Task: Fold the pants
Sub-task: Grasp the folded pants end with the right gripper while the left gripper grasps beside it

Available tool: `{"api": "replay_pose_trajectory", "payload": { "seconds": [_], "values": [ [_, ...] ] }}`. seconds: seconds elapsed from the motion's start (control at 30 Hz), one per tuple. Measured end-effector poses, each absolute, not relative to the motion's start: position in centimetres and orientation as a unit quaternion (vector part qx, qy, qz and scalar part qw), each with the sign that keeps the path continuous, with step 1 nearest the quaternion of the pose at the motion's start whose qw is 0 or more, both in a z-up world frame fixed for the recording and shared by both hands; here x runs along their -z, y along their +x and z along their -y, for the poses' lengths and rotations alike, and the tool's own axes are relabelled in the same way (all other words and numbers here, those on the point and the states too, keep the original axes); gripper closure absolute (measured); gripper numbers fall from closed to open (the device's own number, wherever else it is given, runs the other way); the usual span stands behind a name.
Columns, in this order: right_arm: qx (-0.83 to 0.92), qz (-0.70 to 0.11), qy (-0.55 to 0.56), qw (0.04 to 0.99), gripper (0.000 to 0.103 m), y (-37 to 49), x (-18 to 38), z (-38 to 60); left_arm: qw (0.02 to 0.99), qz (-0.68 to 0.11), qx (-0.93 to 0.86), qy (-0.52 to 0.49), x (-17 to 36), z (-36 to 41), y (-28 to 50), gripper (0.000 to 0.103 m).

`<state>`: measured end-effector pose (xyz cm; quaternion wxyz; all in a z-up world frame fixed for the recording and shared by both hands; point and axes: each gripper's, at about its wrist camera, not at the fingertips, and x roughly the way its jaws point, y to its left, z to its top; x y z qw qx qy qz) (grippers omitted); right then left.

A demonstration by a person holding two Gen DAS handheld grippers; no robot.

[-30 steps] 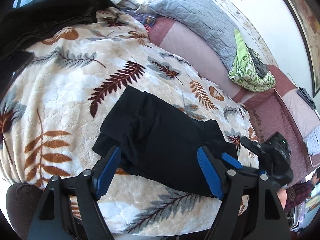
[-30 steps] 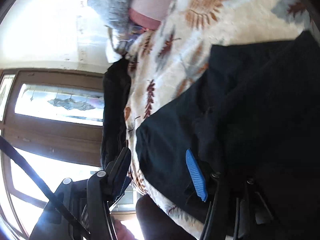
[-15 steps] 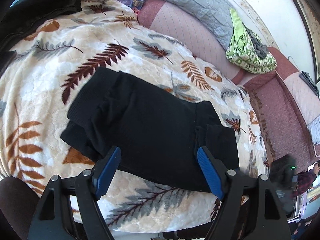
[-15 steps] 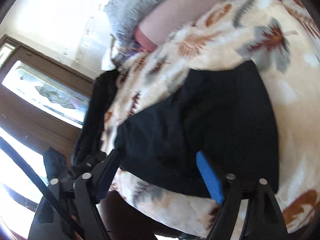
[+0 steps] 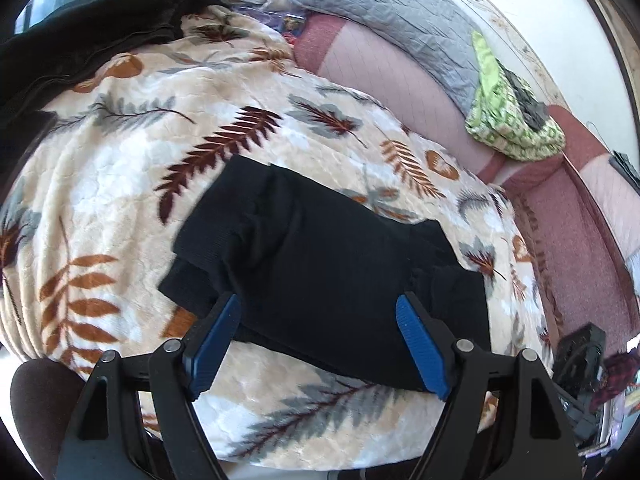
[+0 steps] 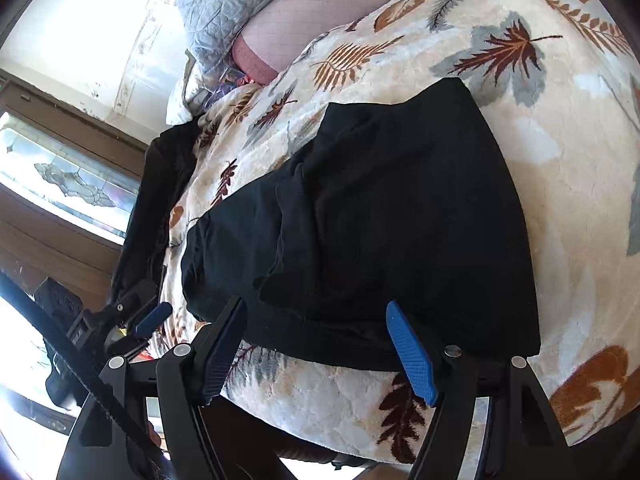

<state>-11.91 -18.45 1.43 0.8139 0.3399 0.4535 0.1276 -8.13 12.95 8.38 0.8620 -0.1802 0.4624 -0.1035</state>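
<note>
The black pants (image 5: 332, 264) lie folded into a compact stack on the leaf-patterned blanket (image 5: 120, 184); they also show in the right wrist view (image 6: 380, 220). My left gripper (image 5: 318, 322) is open and empty, hovering above the near edge of the stack. My right gripper (image 6: 316, 328) is open and empty, above the near edge from the other side. The left gripper also shows at the lower left of the right wrist view (image 6: 132, 320), with one blue pad showing.
A dark garment (image 5: 80, 36) lies heaped at the blanket's far left. A grey quilted pillow (image 5: 392, 20) and a green patterned bag (image 5: 512, 120) sit on the pink sofa (image 5: 560, 216) behind. A window (image 6: 60, 184) is at left.
Both grippers have pulled back from the pants and hang open above the near edge. The right gripper has let go of the cloth and backed off, so the whole stack shows.
</note>
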Motion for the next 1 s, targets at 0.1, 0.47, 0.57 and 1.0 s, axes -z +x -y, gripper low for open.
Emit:
{"api": "replay_pose_trajectory", "payload": {
  "seconds": [0.1,0.47,0.57,1.0],
  "values": [
    [-0.120,-0.443,0.319,0.829,0.026,-11.9,-2.2,18.4,0.860,-0.466,0.064,-0.198,-7.7,-15.1,-7.2,0.024],
    [-0.128,-0.452,0.252,0.846,0.026,-9.7,-4.3,15.7,0.847,-0.471,0.012,-0.246,-4.8,-20.5,-6.7,0.024],
    [-0.144,-0.466,0.231,0.842,0.026,-8.4,-4.9,14.2,0.846,-0.467,0.017,-0.258,-4.5,-21.1,-6.7,0.024],
    [-0.234,-0.535,0.187,0.790,0.026,3.6,-7.6,3.2,0.851,-0.435,0.064,-0.287,-5.2,-23.2,-7.0,0.024]
  ]
}}
